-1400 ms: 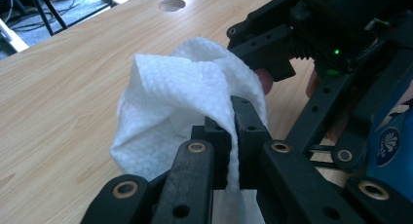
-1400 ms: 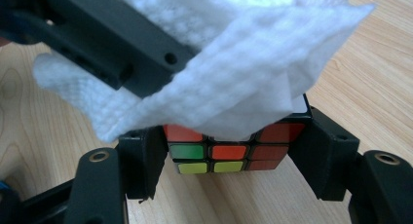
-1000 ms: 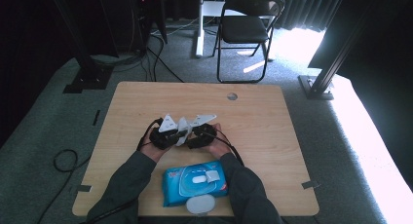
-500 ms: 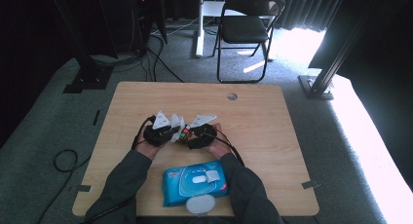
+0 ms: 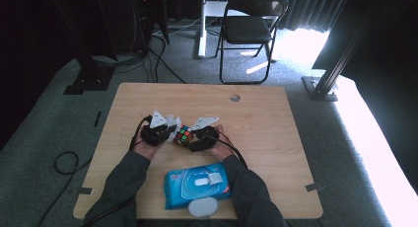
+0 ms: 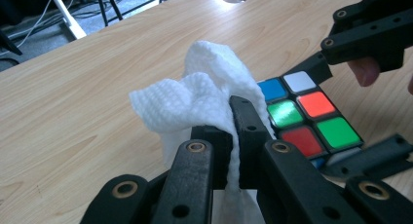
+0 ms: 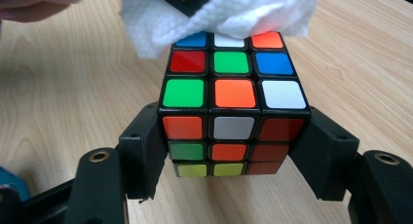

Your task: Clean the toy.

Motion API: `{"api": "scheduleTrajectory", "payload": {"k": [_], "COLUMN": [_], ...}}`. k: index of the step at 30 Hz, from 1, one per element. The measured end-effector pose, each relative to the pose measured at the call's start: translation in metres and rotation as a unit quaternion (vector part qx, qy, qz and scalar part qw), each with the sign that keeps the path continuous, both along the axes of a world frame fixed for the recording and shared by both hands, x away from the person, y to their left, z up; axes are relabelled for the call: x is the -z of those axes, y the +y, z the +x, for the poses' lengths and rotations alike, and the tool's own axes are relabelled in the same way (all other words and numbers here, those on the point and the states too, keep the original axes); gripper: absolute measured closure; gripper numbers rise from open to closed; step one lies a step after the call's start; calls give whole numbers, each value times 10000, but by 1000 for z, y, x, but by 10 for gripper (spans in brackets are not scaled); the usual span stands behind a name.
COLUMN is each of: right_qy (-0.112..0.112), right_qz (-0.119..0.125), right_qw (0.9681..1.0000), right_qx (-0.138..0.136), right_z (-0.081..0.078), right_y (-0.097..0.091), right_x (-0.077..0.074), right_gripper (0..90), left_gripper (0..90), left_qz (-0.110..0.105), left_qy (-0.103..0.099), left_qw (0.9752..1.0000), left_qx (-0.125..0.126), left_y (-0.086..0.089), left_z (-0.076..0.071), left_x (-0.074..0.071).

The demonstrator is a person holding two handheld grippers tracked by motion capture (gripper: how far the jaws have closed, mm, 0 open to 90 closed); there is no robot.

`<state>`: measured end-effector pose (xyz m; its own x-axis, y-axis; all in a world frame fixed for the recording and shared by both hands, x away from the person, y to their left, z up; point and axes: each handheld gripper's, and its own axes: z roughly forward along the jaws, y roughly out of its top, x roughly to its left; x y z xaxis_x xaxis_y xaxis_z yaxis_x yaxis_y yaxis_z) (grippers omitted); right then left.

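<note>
the puzzle cube is clamped between the jaws of the right gripper, which press on its two opposite side faces, so that the cube is kept steady and its top face is left exposed for wiping. in the high view the cube is seen near the middle of the table, between the two grippers. the jaws of the left gripper are closed together on a white wipe, pinched at its gathered middle so that the loose folds hang forward as a pad. the wipe is laid against the far edge of the cube's top face, apparently to clean it. a blue wipe pack is kept at the near edge of the table, between the forearms, presumably for ready reach. its round lid lies just nearer.
</note>
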<state>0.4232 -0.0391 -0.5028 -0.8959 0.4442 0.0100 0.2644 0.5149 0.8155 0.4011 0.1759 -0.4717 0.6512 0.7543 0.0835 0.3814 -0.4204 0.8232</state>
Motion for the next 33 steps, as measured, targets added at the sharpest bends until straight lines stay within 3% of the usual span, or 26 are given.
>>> {"api": "scheduleTrajectory", "payload": {"k": [18,33], "right_qy": [-74,-66], "right_qz": [-158,-189], "right_qw": [9996,9994], "right_qx": [-242,-276], "right_z": [-4,-5], "right_y": [9,10], "right_x": [-1,0], "right_gripper": [345,345], "left_gripper": [868,867], "left_qz": [-34,24], "left_qy": [75,155], "left_qw": [10000,9996], "left_qx": [-25,240], "left_y": [-2,-13], "left_z": [4,0], "left_x": [0,-2]}}
